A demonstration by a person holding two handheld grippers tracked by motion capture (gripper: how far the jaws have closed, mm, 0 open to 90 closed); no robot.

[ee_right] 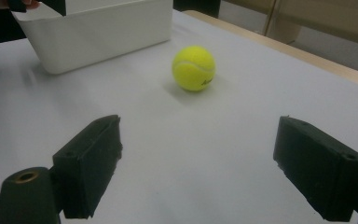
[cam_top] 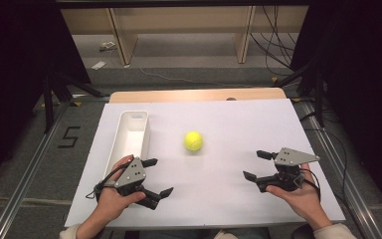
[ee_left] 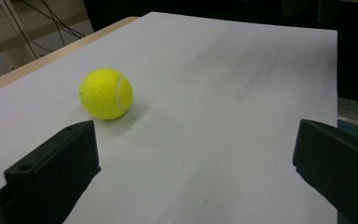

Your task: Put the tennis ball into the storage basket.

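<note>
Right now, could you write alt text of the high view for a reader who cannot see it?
A yellow tennis ball lies alone on a white table, right of an empty white bin. Nearer the camera, the left hand-held gripper and the right hand-held gripper both point inward, open and holding nothing.

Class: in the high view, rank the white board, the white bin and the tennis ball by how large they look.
1. white board
2. white bin
3. tennis ball
No close calls.
</note>
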